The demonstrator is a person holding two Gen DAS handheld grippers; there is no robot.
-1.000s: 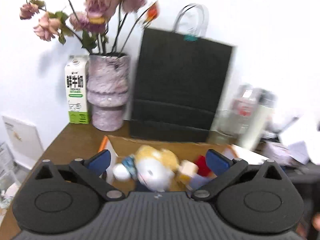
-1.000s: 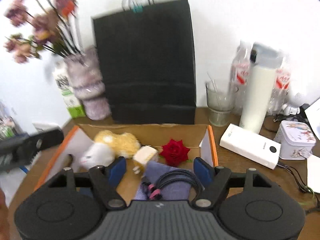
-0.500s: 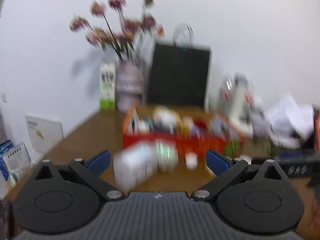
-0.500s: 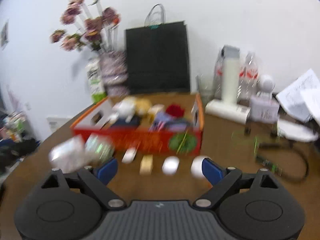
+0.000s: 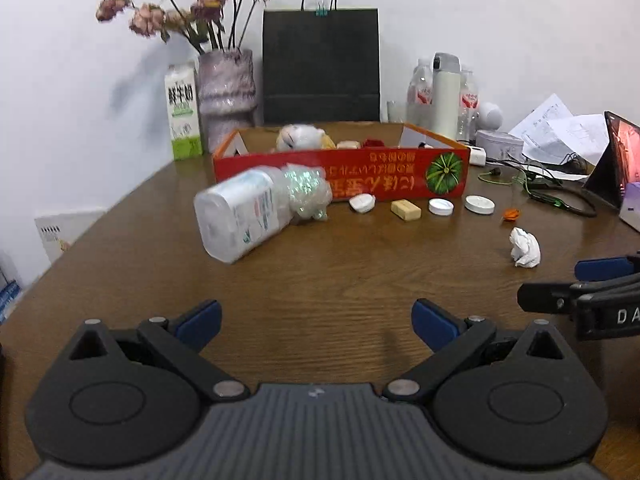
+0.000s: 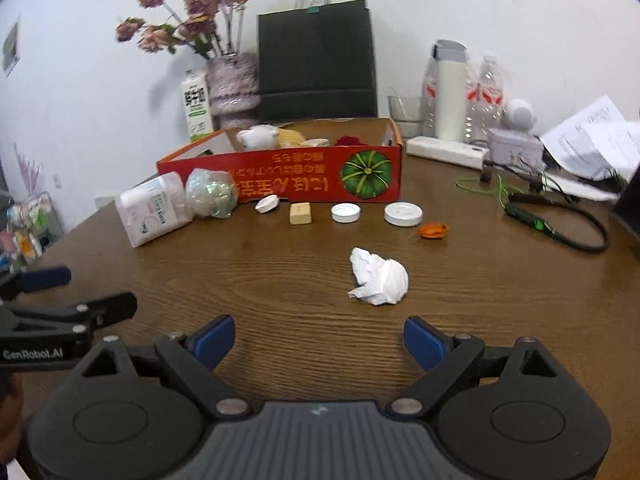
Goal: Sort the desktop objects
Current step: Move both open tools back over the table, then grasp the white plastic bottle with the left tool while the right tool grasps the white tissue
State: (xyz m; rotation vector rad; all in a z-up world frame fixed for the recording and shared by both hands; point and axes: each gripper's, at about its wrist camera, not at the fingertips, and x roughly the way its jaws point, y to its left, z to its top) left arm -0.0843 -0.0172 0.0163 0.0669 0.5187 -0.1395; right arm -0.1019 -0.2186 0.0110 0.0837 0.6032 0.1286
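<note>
Red card with a green pumpkin printed on it faces you: the box [image 5: 340, 172] carries orange lettering that reads upside down from both wrist views, too hard to make out. On the side of your left gripper [image 5: 316, 322], as the right wrist view shows it, you can read "GenRobot.AI"; on your right gripper [image 6: 318, 338], seen from the left wrist view, only "DA" shows at the frame edge. The milk carton [image 6: 196, 106] by the vase [image 6: 234, 84] has dark characters and a green base. Both your grippers sit low over the wooden table [image 5: 320, 272], pointing toward the box, side by side. Your left jaws stand wide apart with nothing between them; your right jaws have just been opening and are also empty. Inside the box lie a white plush toy [image 6: 258, 136], something yellow and a red rose [image 6: 352, 140]. In front of it, on the table, lie a tissue pack [image 6: 154, 208], a shiny crumpled wrapper [image 6: 210, 198], three white caps, a tan block [image 6: 300, 213], an orange bit [image 6: 434, 230] and, nearest your right gripper, a crumpled paper [image 6: 380, 276].
</note>
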